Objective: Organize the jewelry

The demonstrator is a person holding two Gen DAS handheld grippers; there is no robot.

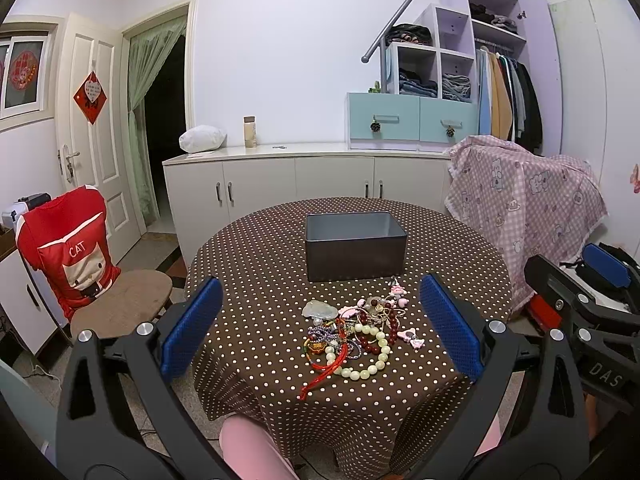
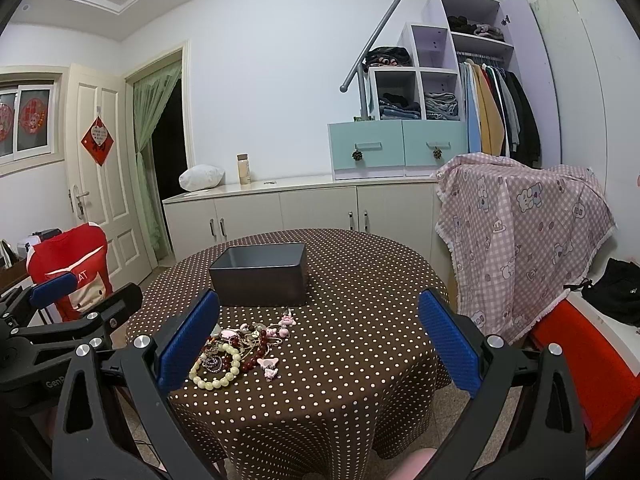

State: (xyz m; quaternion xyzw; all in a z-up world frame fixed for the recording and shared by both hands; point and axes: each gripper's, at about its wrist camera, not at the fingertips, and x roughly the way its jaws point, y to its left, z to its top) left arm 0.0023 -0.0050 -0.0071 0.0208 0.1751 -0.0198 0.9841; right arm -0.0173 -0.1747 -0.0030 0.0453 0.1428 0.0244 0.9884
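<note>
A tangled pile of jewelry (image 1: 356, 332) lies on the round table with the brown polka-dot cloth (image 1: 260, 280): pale green beads, dark red beads, purple beads, a red cord, pink charms. Behind it stands an open dark grey box (image 1: 354, 246), with nothing visible inside. My left gripper (image 1: 320, 324) is open, held above the near table edge, the pile framed between its blue pads. In the right wrist view the pile (image 2: 240, 350) sits by the left pad and the box (image 2: 260, 274) behind it. My right gripper (image 2: 318, 336) is open and holds nothing.
A chair with a red CAT cover (image 1: 68, 256) stands left of the table. A pink checked cloth (image 1: 528, 208) drapes something on the right. White cabinets (image 1: 300, 184) run along the back wall. The person's pink-clad leg (image 1: 252, 452) shows below the table edge.
</note>
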